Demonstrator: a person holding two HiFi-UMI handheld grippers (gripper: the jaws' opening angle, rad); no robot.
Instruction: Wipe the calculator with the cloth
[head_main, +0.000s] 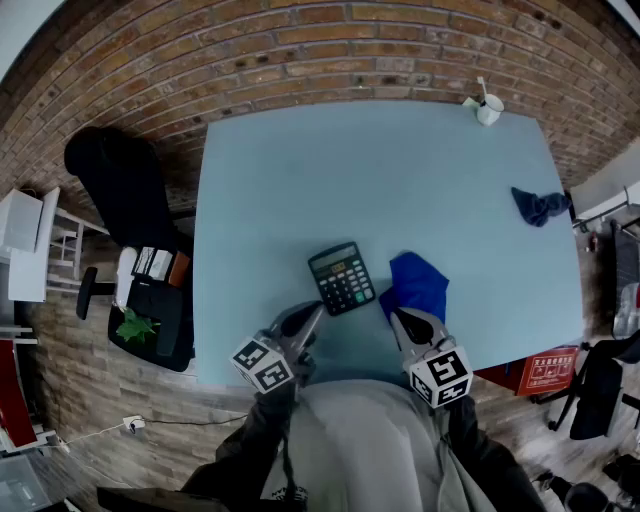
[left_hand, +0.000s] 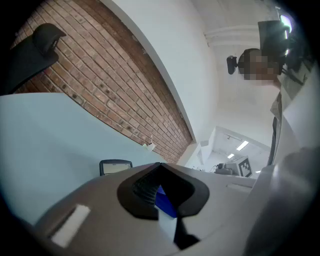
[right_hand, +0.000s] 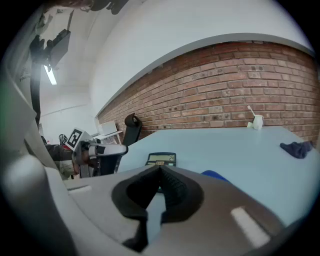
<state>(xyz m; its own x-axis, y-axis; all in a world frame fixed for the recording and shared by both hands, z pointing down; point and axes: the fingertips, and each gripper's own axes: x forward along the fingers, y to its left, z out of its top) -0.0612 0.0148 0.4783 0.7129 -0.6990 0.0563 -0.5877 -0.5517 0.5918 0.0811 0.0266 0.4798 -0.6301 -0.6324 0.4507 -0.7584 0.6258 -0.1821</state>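
Head view: we list a black pocket calculator toward the 6 o'clock edge of the pale blue table. A bright blue cloth lies at its 3 o'clock.
Left gripper view: jaws together, gripping nothing.
Right gripper view: jaws together, empty.
We judge wiping not begun; the cloth must first be picked up.
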